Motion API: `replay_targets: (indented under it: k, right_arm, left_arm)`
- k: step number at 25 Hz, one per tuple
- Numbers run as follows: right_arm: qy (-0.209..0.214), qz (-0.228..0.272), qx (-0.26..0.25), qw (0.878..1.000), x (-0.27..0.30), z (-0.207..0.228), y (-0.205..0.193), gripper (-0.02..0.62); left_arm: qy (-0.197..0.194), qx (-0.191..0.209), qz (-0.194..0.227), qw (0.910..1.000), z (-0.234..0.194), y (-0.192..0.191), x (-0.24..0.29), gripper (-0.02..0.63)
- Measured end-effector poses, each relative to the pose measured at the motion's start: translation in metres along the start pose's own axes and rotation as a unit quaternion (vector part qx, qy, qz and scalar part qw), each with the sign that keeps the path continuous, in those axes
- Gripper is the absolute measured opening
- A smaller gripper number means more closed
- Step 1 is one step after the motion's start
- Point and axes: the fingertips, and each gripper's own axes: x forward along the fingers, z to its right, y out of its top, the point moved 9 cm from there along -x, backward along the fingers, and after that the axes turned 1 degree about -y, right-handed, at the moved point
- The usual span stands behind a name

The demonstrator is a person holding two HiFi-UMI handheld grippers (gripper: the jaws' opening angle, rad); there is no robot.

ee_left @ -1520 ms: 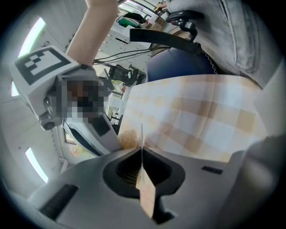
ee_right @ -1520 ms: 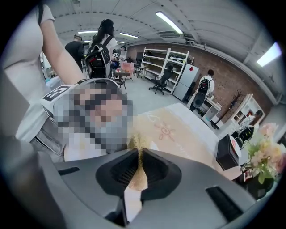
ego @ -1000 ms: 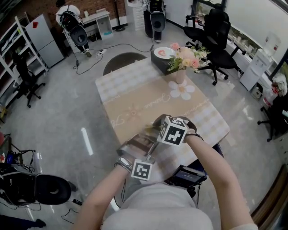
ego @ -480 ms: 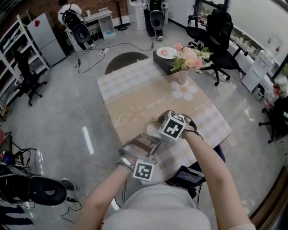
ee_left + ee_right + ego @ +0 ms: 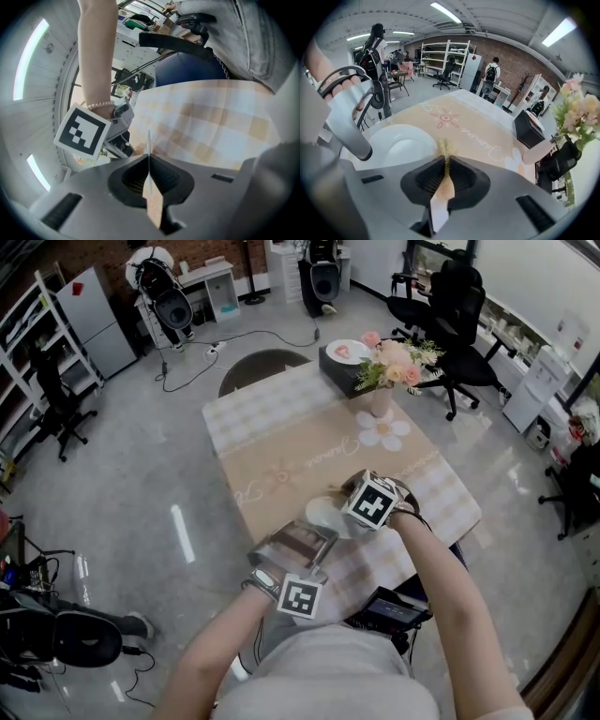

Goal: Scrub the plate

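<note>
Light grey top (image 5: pixel 328 673), forearms bare. Dark wristband (image 5: pixel 258 579) on left wrist, pearl-bead bracelet (image 5: pixel 100 105) on right. Left gripper (image 5: pixel 149 161) & right gripper (image 5: pixel 446 164): matte grey moulded bodies, black ribbed pads inside jaws, small dark slots either side. Black finger loop (image 5: pixel 335 75) on left handle. White marker cube (image 5: pixel 296 598) w/ black square patterns on left unit, matching cube (image 5: pixel 372 503) on right.

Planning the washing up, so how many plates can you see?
2. The near plate, right before you, has its rim clamped in the left gripper. The far plate sits on the black box by the flowers. None seems hidden.
</note>
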Motion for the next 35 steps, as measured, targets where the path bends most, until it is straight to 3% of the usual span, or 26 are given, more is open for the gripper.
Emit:
replay_targets:
  k: [1,4,7,10,12,16,22,29,33,35]
  right_arm:
    - [0.002,0.006,0.010,1.000,-0.003,0.002,-0.002,0.035]
    - [0.011,0.036,0.044,0.998,-0.018,0.007,-0.003,0.035]
    - [0.036,0.084,0.045,0.995,-0.039,0.002,0.005,0.035]
    - [0.067,0.120,0.007,0.990,-0.059,-0.013,0.018,0.035]
    - [0.086,0.126,-0.027,0.988,-0.067,-0.025,0.025,0.035]
    - [0.121,0.106,-0.078,0.984,-0.073,-0.047,0.037,0.035]
    - [0.149,0.052,-0.127,0.979,-0.051,-0.058,0.049,0.037]
    - [0.166,0.029,-0.125,0.978,-0.036,-0.056,0.065,0.035]
    - [0.158,0.025,-0.112,0.981,-0.023,-0.051,0.067,0.035]
    - [0.153,0.022,-0.098,0.983,-0.017,-0.047,0.067,0.035]
  left_arm:
    - [-0.020,-0.012,0.006,0.9997,0.004,0.001,0.001,0.017]
    - [-0.004,-0.004,0.002,1.0000,0.001,-0.001,0.000,0.017]
    - [-0.031,-0.016,0.009,0.9993,0.007,0.000,0.002,0.017]
    - [0.022,0.016,-0.007,0.9996,-0.003,-0.002,0.000,0.017]
    - [0.036,0.024,-0.011,0.9990,-0.006,-0.002,0.000,0.017]
    - [0.079,0.048,-0.023,0.9954,-0.016,-0.004,0.000,0.017]
    - [0.075,0.050,-0.021,0.9957,-0.015,-0.002,0.000,0.017]
    - [0.079,0.051,-0.024,0.9953,-0.014,-0.002,0.000,0.017]
    - [0.035,0.024,-0.009,0.9991,-0.004,0.001,0.000,0.017]
    - [0.062,0.041,-0.017,0.9971,-0.009,0.000,0.000,0.017]
